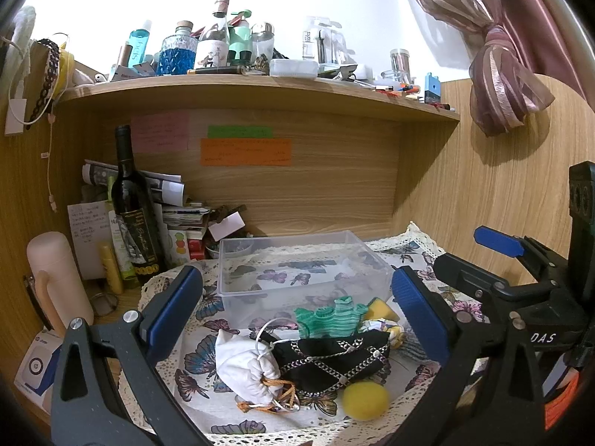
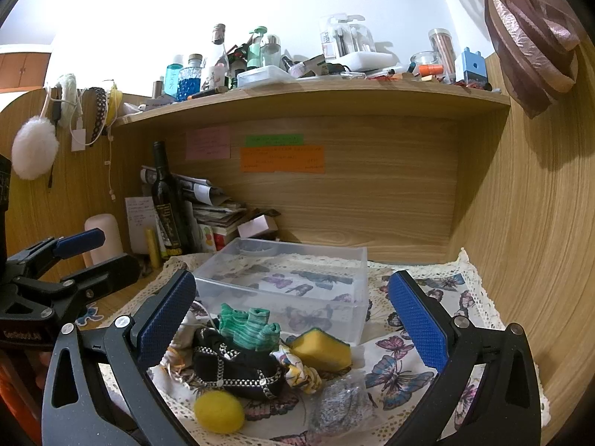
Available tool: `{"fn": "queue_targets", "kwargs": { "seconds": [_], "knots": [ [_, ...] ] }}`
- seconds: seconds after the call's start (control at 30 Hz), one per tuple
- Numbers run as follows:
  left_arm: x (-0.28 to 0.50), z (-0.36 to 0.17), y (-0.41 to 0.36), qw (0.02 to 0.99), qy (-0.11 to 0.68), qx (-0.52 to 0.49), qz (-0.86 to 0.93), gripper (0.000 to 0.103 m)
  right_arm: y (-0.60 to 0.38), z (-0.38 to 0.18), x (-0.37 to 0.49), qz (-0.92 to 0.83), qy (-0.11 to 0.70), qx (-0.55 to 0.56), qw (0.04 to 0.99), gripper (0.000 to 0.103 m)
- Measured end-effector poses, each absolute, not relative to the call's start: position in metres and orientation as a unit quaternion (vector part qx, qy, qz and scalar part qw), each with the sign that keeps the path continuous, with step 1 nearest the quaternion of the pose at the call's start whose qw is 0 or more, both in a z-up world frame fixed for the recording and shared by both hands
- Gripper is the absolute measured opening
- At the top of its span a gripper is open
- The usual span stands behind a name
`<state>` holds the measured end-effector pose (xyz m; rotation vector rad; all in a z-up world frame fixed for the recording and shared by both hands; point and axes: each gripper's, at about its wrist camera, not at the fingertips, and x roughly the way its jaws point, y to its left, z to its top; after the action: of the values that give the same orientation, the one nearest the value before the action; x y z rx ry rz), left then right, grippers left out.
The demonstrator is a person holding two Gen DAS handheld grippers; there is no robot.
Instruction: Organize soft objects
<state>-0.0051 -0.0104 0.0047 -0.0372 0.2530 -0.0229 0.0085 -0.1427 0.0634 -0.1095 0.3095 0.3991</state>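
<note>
While nothing is yet gripped, the lines below give the layout.

Left tool (image 1: 297,297): jaws spread wide and empty, hovering over the front of the bench, with the heap of soft things straight ahead between the blue pads.

Right tool (image 2: 292,304): likewise spread wide and holding nothing; it sits beside the left one, toward the bench's right edge.

Soft pile: white drawstring pouch (image 1: 245,364), black chain-trimmed pouch (image 1: 331,360), green striped knit (image 1: 327,319), yellow sponge (image 2: 321,349), yellow ball (image 2: 219,410), patterned scrunchie (image 2: 301,371) and a grey glittery piece (image 2: 342,405), all touching or overlapping on the butterfly cloth (image 2: 401,368) near the bench's front edge.

Clear box (image 1: 297,264): lidless, apparently empty, just behind the pile toward the back of the bench.

Key relation: the pile lies between the tools and the box, so each item likely travels forward and away, over the near wall. The black pouch's long axis runs left to right across both tools' openings. The white pouch lies nearer the left tool; the sponge and grey piece nearer the right.

Writing: "DAS" shows on the right tool's body in the left view; a blue shelf bottle (image 1: 139,46) carries lettering too small to read with confidence; the wine bottle (image 1: 132,215) has gold script, illegible.

Sticky notes (image 1: 245,152): pink, green and orange, text too faint.
</note>
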Motion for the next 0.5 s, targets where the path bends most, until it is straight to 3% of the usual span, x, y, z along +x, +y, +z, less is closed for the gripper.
{"fn": "queue_targets", "kwargs": {
  "seconds": [0.4,0.47,0.5],
  "knots": [
    [0.000,-0.002,0.000,0.989,0.138,-0.035,-0.026,0.103,-0.146,0.061,0.012,0.197,0.158,-0.046,0.966,0.103],
    [0.003,-0.006,0.007,0.988,0.144,-0.044,-0.020,0.099,-0.150,0.057,0.016,0.197,0.168,-0.038,0.965,0.103],
    [0.006,-0.008,0.011,0.987,0.151,-0.049,-0.017,0.090,-0.152,0.055,0.018,0.197,0.174,-0.035,0.964,0.103]
  ]
}}
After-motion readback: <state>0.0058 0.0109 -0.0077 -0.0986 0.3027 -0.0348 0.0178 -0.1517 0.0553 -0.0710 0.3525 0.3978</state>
